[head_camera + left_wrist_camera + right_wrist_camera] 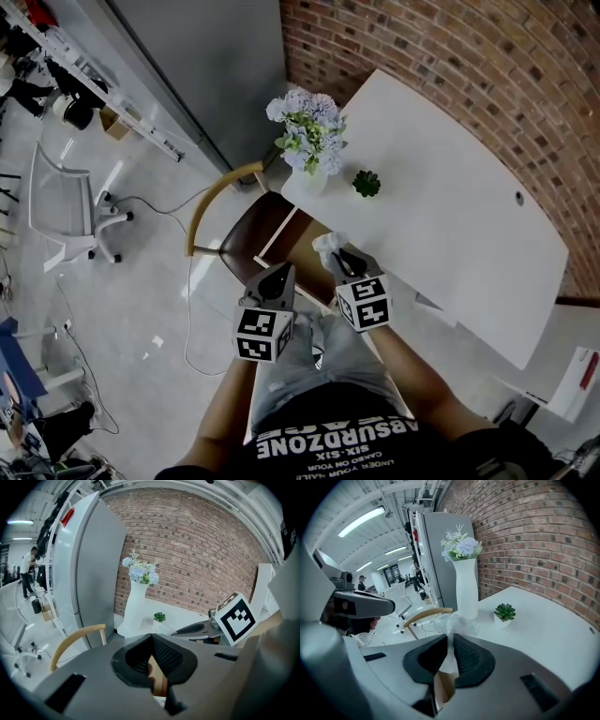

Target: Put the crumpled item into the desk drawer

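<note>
The crumpled item is a wad of thin white, half-clear film. My right gripper is shut on it just off the near edge of the white desk. In the right gripper view the wad bulges out past the pinched tips of that gripper. My left gripper hangs beside it on the left, its jaws meeting at the tip with nothing between them. Below both grippers lies a wood-brown hollow under the desk's edge; whether it is the open drawer I cannot tell.
A white vase of pale blue flowers and a small potted succulent stand on the desk's far left end. A wooden chair with a brown seat stands to the left of the grippers. A red brick wall runs behind the desk.
</note>
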Tool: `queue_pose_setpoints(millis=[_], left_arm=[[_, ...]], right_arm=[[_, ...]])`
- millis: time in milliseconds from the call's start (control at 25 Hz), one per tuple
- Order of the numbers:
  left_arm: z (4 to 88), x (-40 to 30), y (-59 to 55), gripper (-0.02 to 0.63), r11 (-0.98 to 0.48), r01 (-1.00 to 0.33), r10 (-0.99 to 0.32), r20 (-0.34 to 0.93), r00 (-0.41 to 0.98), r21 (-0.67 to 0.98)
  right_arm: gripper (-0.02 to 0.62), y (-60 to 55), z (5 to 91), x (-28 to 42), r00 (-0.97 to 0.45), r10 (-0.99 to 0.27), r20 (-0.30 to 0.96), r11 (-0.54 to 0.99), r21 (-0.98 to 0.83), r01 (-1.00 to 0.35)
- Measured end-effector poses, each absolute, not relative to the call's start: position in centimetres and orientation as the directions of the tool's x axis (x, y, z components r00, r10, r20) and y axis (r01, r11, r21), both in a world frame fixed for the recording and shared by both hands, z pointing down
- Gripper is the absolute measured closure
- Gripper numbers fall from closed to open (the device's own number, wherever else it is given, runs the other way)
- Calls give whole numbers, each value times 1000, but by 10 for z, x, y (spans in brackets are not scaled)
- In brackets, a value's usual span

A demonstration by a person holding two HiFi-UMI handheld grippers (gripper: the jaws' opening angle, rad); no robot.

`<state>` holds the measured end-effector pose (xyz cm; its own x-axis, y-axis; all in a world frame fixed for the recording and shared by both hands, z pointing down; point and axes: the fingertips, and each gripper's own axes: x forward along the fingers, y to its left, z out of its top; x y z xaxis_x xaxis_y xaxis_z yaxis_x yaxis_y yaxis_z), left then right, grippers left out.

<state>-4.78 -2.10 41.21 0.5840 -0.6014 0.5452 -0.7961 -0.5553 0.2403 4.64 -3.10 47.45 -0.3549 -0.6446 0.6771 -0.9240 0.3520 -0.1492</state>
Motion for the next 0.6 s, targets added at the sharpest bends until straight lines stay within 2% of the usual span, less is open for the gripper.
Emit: queue_pose_setpoints(millis=[600], left_arm=[[427,-50,-11,609,-575,-778,-574,552,605,254]], right_arm=[[559,-18,503,42,-320,-627,710,313,-147,-938]])
